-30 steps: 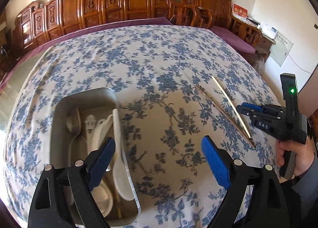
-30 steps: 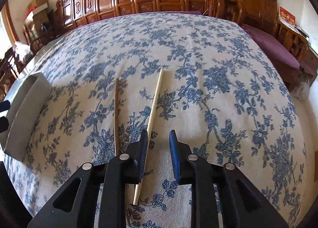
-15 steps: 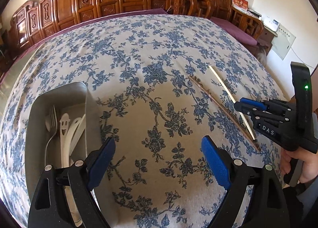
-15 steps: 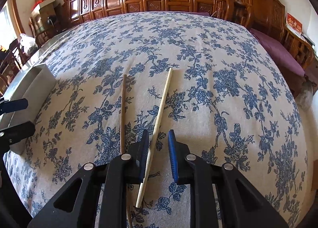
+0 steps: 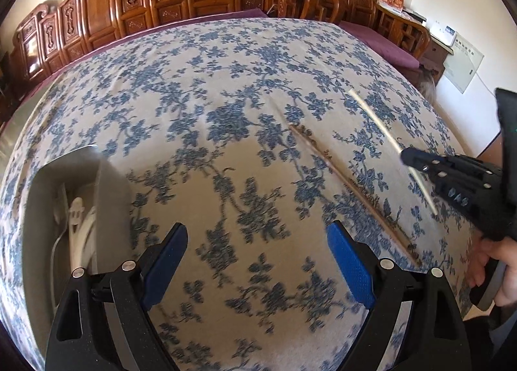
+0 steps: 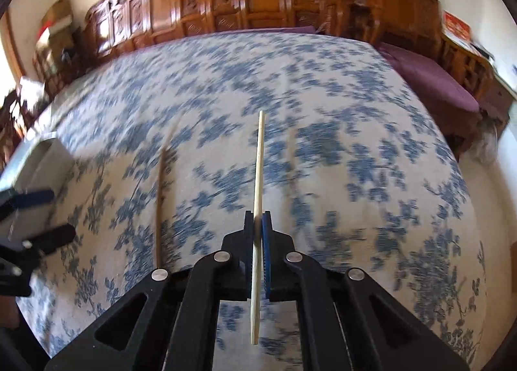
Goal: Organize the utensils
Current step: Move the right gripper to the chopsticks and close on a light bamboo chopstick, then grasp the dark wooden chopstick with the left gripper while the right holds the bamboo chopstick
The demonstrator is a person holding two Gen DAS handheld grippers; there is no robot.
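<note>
Right claw [image 6: 258,219]: jaws had just been closing and stood clamped on the pale chopstick [image 6: 259,157]. The pads pinched it nearer its back end; a short tail stuck out behind toward the camera and the longer part ran forward past the fingertips. In the left wrist view the stick looked lifted off the cloth, though blur made contact at the far tip hard to judge.

Left claw [image 5: 258,261]: jaws wide, nothing between them, hovering over the flowered tablecloth [image 5: 226,112] on the bench.

Dark chopstick [image 5: 352,191]: lay flat on the cloth, between the two claws, just beside the pale one's spot. Not touched.

Metal tray [image 5: 106,183]: sat at the left edge of the bench, well apart from both chopsticks. White spoons [image 5: 77,209] showed inside it; other contents too hidden to name.

Handling judgement: the chopsticks should be light, stiff and thin. A smooth round stick can roll or pivot in a two-pad pinch, so an off-centre hold risks the long end drooping or swinging during the carry. A grip nearer the middle would balance better. The dark one lies flush on soft cloth, so the pads would likely need to press into the fabric either side to get under it.

Step in hand, as judged: carry the pale chopstick to the tray; dark one remains.
</note>
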